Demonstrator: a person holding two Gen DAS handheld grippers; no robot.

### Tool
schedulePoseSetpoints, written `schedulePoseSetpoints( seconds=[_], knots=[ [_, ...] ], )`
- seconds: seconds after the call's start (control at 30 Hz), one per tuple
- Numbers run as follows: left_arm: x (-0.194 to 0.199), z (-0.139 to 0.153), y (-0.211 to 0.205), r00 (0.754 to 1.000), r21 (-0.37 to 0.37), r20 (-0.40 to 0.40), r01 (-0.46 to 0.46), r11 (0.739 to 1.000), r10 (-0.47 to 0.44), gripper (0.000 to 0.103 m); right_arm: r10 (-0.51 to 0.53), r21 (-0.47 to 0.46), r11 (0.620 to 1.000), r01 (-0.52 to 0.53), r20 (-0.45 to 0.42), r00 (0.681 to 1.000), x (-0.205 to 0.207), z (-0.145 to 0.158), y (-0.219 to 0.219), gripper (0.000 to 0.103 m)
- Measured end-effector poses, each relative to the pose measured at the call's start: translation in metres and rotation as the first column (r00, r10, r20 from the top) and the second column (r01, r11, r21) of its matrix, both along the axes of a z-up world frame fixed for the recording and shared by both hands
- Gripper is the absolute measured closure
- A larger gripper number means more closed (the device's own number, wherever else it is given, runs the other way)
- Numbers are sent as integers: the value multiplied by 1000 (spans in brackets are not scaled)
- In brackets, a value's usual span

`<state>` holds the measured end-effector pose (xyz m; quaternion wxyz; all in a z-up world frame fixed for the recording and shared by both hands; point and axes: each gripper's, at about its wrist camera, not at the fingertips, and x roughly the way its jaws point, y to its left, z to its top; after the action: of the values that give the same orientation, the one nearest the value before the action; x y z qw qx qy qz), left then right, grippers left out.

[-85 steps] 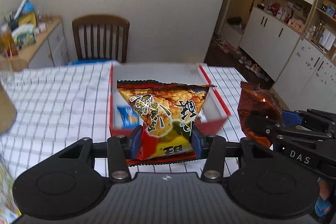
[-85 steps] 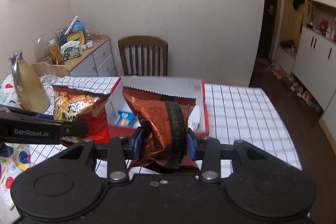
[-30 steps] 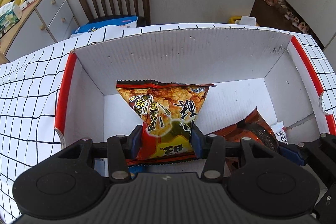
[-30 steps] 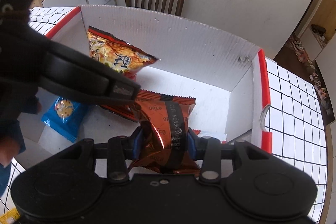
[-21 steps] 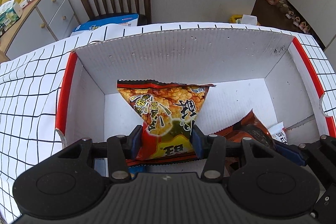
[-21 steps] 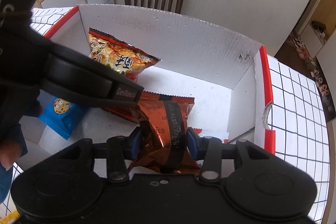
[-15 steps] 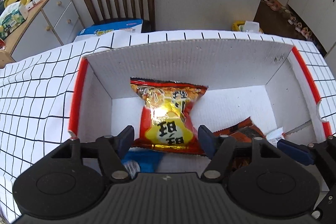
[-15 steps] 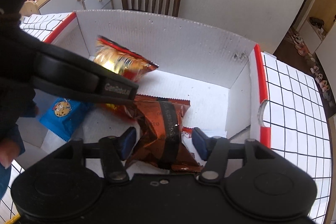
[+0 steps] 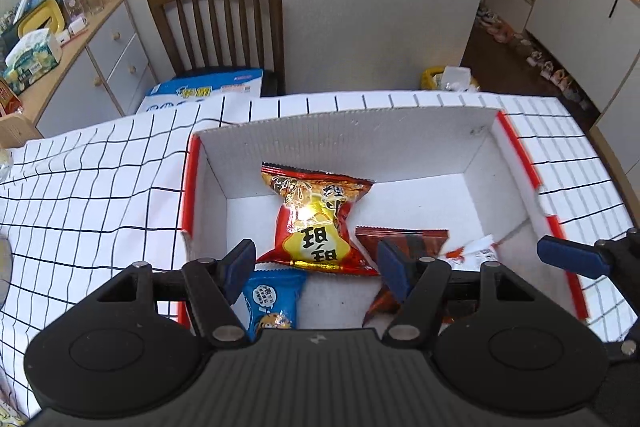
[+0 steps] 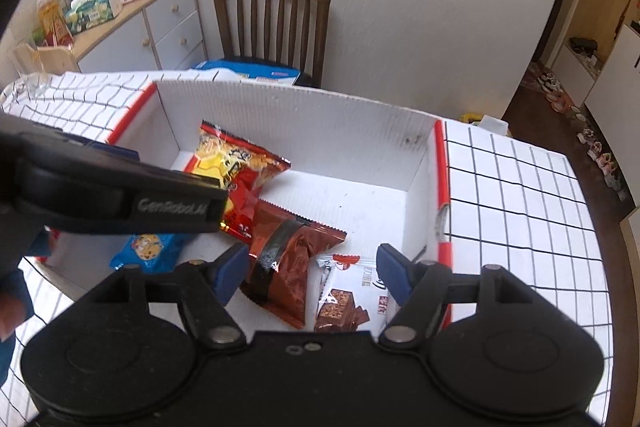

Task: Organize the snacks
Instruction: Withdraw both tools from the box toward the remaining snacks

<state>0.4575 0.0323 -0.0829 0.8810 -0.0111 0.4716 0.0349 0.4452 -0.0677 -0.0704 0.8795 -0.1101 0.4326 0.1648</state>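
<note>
A white cardboard box [image 9: 360, 135] with red edges stands on the checked tablecloth. Inside it lies a red and yellow snack bag [image 9: 320, 223], flat on the floor of the box. My left gripper [image 9: 316, 261] hangs above the bag, open and touching nothing. A brown Oreo bag [image 10: 288, 263] rests beside the red one [image 10: 236, 163]. My right gripper [image 10: 312, 265] is above the Oreo bag, its jaws opening, pads clear of the bag. A blue cookie pack [image 9: 272, 303] and a white chocolate wafer pack [image 10: 344, 299] also lie in the box [image 10: 320, 123].
A wooden chair [image 9: 220, 23] with a blue carton [image 9: 208, 89] on its seat stands behind the table. A sideboard [image 10: 160, 19] with clutter is at the back left. The left gripper's black finger [image 10: 120, 199] crosses the right wrist view.
Both grippers have opened and let go of their bags, which now lie in the box. Both hands have risen and drawn back from the box.
</note>
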Motion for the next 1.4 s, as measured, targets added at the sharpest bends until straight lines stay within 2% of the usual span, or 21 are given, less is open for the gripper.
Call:
schedulePoseSetpoints(
  seconds=[0.7, 0.9, 1.03, 1.17, 1.27, 1.4],
  knots=[
    [-109, 79, 0, 980, 4, 169, 108, 994, -107, 36, -34, 49, 998, 28, 127, 991, -82, 63, -1, 26],
    [-137, 86, 10, 975, -9, 189, 118, 993, -114, 36, -21, 77, 997, 9, 150, 989, -112, 75, -6, 22],
    [-157, 87, 12, 970, 20, 208, 126, 992, -127, 36, -22, 105, 994, 5, 160, 987, -131, 80, -11, 18],
    [-176, 88, 18, 968, -4, 213, 135, 991, -131, 36, -28, 129, 992, 5, 172, 985, -151, 83, -16, 13],
    [-191, 87, 23, 966, -10, 223, 140, 990, -134, 29, -35, 150, 989, 9, 174, 984, -164, 83, -20, 7],
    [-211, 84, 25, 962, -19, 232, 151, 988, -143, 28, -48, 169, 986, 15, 192, 980, -180, 83, -27, 4]
  ],
)
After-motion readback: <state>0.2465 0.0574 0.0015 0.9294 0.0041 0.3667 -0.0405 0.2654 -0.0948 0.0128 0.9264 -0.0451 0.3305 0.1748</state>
